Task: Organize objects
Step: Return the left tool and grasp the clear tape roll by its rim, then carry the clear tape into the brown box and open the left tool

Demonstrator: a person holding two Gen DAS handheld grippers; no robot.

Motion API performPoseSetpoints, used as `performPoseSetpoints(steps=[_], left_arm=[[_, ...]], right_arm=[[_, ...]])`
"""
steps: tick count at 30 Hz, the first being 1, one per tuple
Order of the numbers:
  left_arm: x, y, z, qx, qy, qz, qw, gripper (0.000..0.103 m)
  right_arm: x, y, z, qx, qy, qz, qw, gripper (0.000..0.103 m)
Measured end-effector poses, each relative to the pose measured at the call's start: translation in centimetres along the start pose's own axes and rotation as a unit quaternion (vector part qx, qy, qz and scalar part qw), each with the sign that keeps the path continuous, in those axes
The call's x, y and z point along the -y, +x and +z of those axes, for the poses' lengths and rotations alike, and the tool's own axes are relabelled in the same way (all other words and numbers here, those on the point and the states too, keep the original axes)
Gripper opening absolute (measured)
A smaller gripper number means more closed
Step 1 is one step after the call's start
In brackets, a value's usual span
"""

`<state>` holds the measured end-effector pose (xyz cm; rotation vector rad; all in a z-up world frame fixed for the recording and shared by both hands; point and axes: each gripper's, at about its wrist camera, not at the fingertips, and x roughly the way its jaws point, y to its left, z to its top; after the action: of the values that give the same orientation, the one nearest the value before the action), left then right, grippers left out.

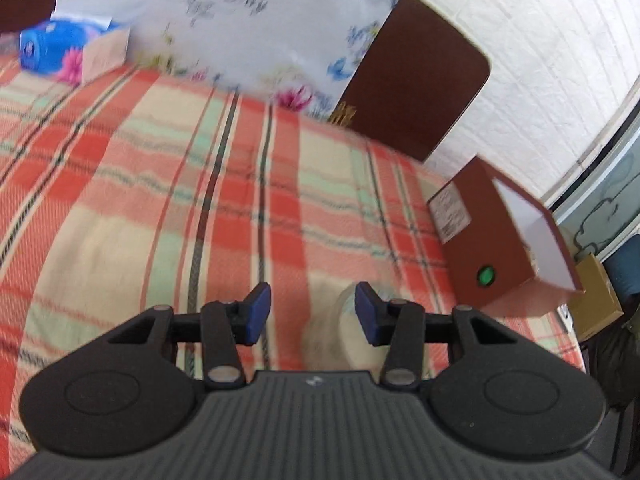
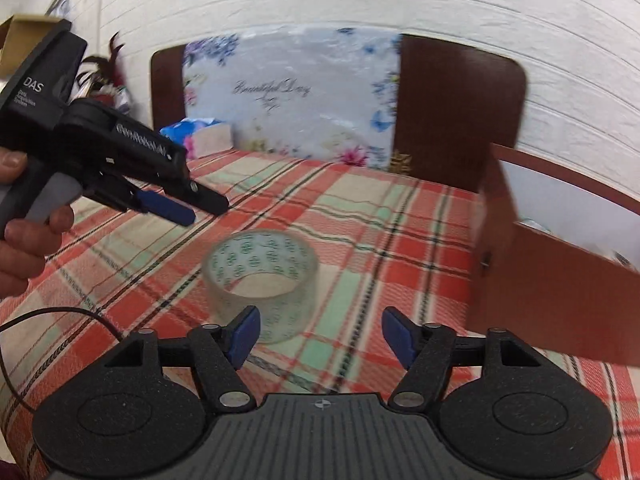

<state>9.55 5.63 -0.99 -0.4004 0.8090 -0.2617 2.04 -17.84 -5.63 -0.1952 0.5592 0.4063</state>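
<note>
A roll of clear tape point(image 2: 262, 280) with green printed marks lies flat on the plaid bedcover point(image 2: 360, 216), just ahead of my right gripper point(image 2: 320, 334), which is open and empty. In the left wrist view the tape point(image 1: 352, 320) shows blurred, below and behind the right finger of my open left gripper point(image 1: 312, 312). The left gripper point(image 2: 188, 208) also shows in the right wrist view, held above the bed to the left of the tape. A brown box point(image 2: 560, 280) with a white inside stands at the right.
A floral pillow point(image 2: 296, 96) leans on the dark wooden headboard point(image 2: 460, 112). A blue packet and a tissue box point(image 1: 72, 46) sit at the bed's head. The brown box point(image 1: 504, 240) has a green dot on its side. A white wall is behind.
</note>
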Motion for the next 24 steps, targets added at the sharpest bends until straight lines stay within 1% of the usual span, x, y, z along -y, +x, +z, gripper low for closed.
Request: performPoseSetpoints(steps=[1,3,5,6,8,9,10,11,12,15,17,19,21,24], left_arm=[[-0.1,0.3,-0.4,-0.012,0.000,-0.004,0.9999,0.049],[0.6,0.9,-0.9,-0.028,0.013,-0.026,0.9992,0.049],[1.6,1.2,-1.3,-0.033,0.030,-0.041,0.9982,0.055],[2.1,1.5,-1.4,-0.035,0.040,-0.040,0.9978,0.057],[2.8,2.6,-1.8,-0.050,0.061,-0.020,0.9967,0.054],[2.7,3.5,-2.0,-0.062,0.065,-0.011,0.9959,0.042],[2.6,4.1,-2.2,-0.070,0.060,-0.002,0.9957,0.040],[2.6,4.0,-2.2,-0.067,0.060,0.000,0.9959,0.039],[3.1,3.6,-1.9,-0.062,0.072,0.003,0.9954,0.038],[5.6,1.5,-0.1,-0.030,0.090,-0.023,0.9953,0.038],[8.3,0.9,1.4,-0.007,0.109,-0.043,0.9931,0.038],[11.9,1.2,2.7,0.009,0.139,-0.061,0.9883,0.038],[15.7,2.3,3.4,0.012,0.169,-0.075,0.9826,0.038],[21.1,5.0,3.8,0.009,0.209,-0.093,0.9734,0.038]], right_arm=[[-0.5,0.7,0.1,-0.009,-0.015,0.003,1.000,0.076],[-1.4,2.1,0.0,-0.019,-0.048,-0.002,0.999,0.078],[-2.5,3.4,0.0,-0.028,-0.061,-0.004,0.998,0.082],[-2.7,4.1,0.2,-0.032,-0.061,0.004,0.998,0.083],[-3.4,5.3,0.3,-0.030,-0.066,0.012,0.997,0.085],[-3.7,5.9,0.3,-0.030,-0.071,0.014,0.997,0.082],[-4.0,6.3,0.3,-0.034,-0.075,0.015,0.997,0.084],[-4.2,6.2,0.4,-0.028,-0.074,0.009,0.997,0.084],[-4.4,5.8,0.6,-0.018,-0.077,0.000,0.997,0.084],[-4.2,2.8,1.7,0.046,-0.099,-0.043,0.993,0.085],[-3.3,1.0,2.7,0.086,-0.119,-0.087,0.985,0.085],[-1.5,-0.5,3.5,0.115,-0.126,-0.130,0.977,0.085],[1.2,-1.7,3.9,0.130,-0.112,-0.162,0.972,0.085],[6.1,-2.8,4.0,0.126,-0.073,-0.197,0.970,0.085]])
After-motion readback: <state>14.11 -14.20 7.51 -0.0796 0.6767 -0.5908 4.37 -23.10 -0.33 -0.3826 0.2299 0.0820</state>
